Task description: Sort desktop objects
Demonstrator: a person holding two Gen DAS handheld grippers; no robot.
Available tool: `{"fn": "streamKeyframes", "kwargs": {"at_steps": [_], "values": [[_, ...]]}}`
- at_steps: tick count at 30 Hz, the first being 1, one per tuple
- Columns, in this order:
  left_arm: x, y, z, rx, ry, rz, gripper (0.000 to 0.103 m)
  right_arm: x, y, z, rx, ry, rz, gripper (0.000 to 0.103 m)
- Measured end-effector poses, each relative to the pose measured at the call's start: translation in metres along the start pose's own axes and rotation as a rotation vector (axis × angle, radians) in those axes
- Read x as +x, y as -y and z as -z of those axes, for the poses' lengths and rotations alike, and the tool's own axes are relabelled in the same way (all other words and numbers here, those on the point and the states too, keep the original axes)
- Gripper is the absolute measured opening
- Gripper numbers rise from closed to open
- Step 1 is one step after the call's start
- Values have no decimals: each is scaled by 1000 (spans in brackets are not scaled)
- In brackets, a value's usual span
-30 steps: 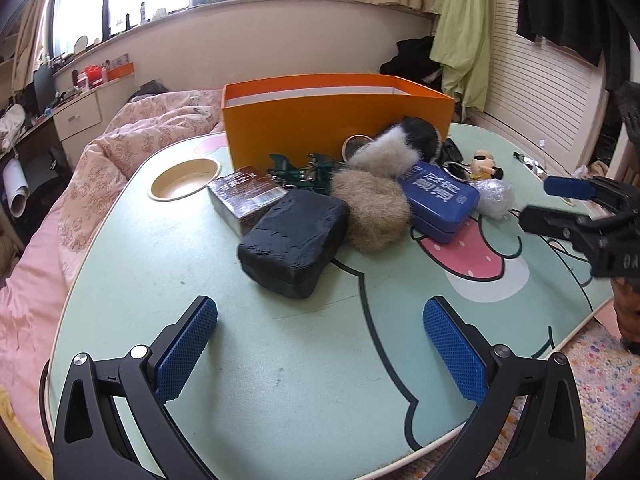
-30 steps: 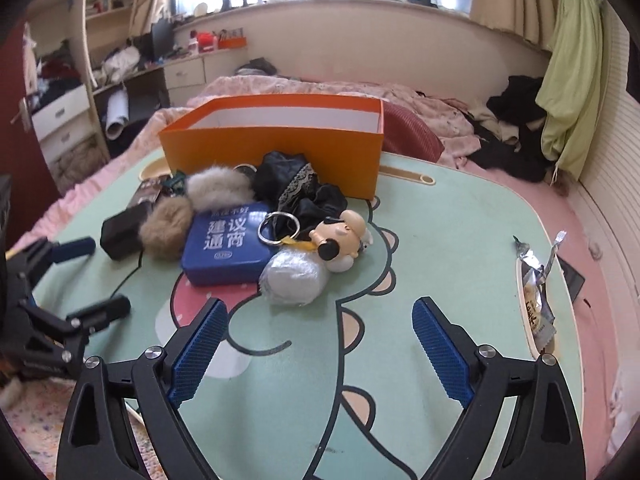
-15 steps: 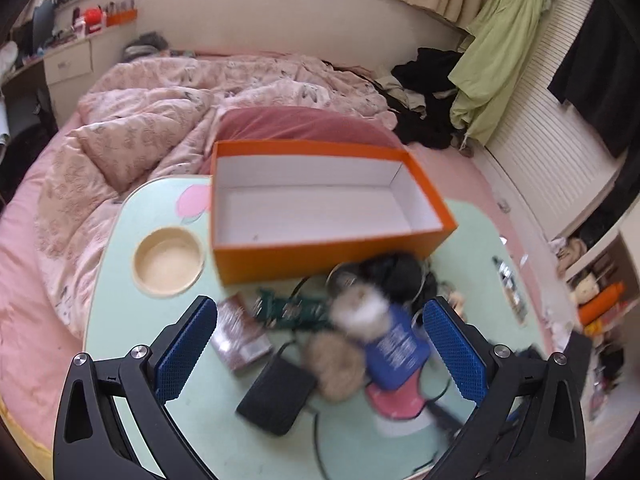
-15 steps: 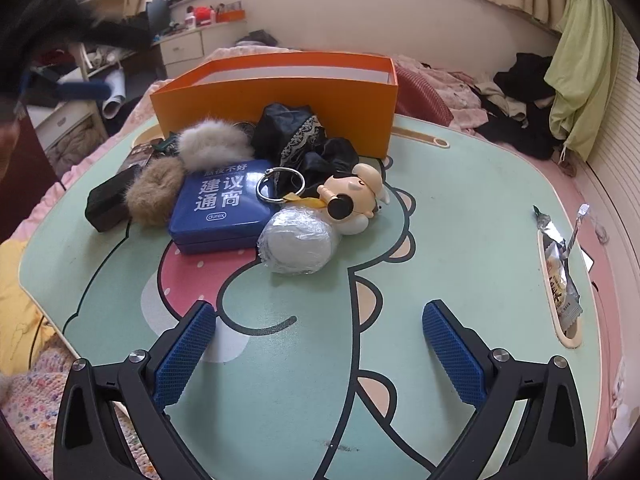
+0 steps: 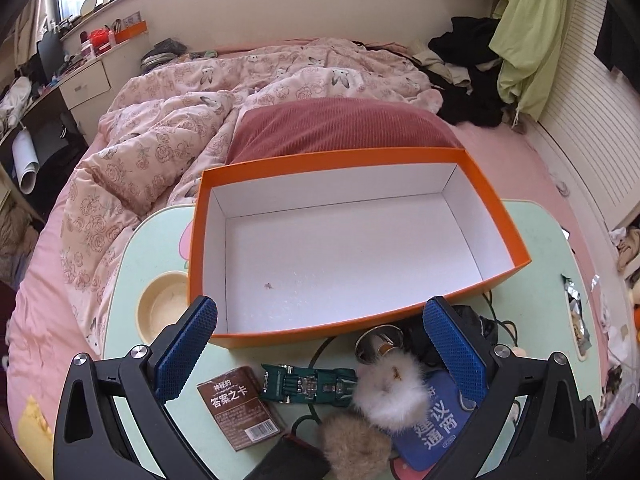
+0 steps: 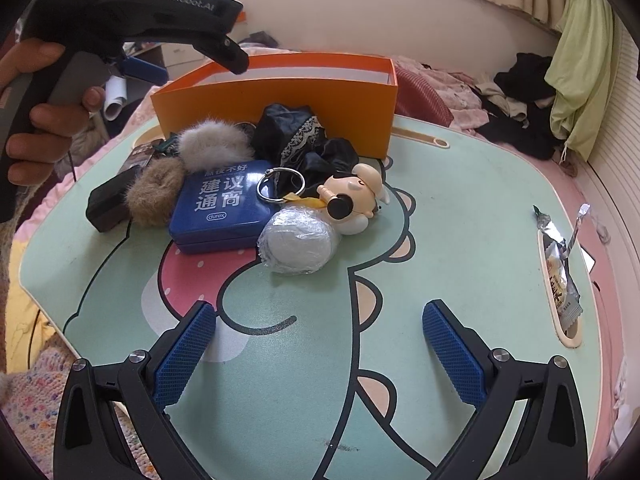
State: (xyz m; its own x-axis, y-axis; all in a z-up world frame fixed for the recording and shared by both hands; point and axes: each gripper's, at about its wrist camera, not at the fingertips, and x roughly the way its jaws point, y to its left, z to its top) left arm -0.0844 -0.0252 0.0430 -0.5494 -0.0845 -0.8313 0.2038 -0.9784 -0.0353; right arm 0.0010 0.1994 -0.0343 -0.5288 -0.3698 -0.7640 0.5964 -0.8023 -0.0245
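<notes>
The orange box [image 5: 496,208] stands at the back of the table, its white inside bare. My left gripper [image 5: 320,304] hangs open above the box's near wall, nothing between its fingers; a hand holds it at the top left of the right wrist view [image 6: 192,66]. In front of the box lie a brown card box [image 5: 240,404], a green toy [image 5: 308,384], a white fur puff [image 6: 214,144], a brown fur puff [image 6: 154,192], a black case [image 6: 108,204], a blue tin [image 6: 218,204], black fabric [image 6: 304,144], a toy figure on a key ring [image 6: 352,200] and a foil ball [image 6: 298,242]. My right gripper [image 6: 318,308] stands open over bare table, short of the foil ball.
The green cartoon table [image 6: 460,200] has a round cup recess [image 5: 164,308] at its left and a slot with a snack wrapper [image 6: 560,276] at its right edge. Behind the box lie a red pillow [image 5: 336,128] and a pink quilt [image 5: 160,140].
My left gripper has risen and moved forward over the pile, and now looks down into the orange box. My right gripper's jaws have widened a little; it has hardly moved.
</notes>
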Motion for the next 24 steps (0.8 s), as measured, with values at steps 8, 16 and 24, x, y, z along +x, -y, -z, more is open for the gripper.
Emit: {"fn": "streamKeyframes", "kwargs": {"at_steps": [8, 16, 24], "values": [[3, 4, -2, 0, -7, 2, 103, 0, 0, 0, 0, 0, 0, 102], [-65, -16, 21, 9, 110, 163, 103, 0, 0, 0, 0, 1, 0, 102], [-87, -39, 117, 19, 191, 189, 103, 0, 1, 0, 0, 0, 0, 103]]}}
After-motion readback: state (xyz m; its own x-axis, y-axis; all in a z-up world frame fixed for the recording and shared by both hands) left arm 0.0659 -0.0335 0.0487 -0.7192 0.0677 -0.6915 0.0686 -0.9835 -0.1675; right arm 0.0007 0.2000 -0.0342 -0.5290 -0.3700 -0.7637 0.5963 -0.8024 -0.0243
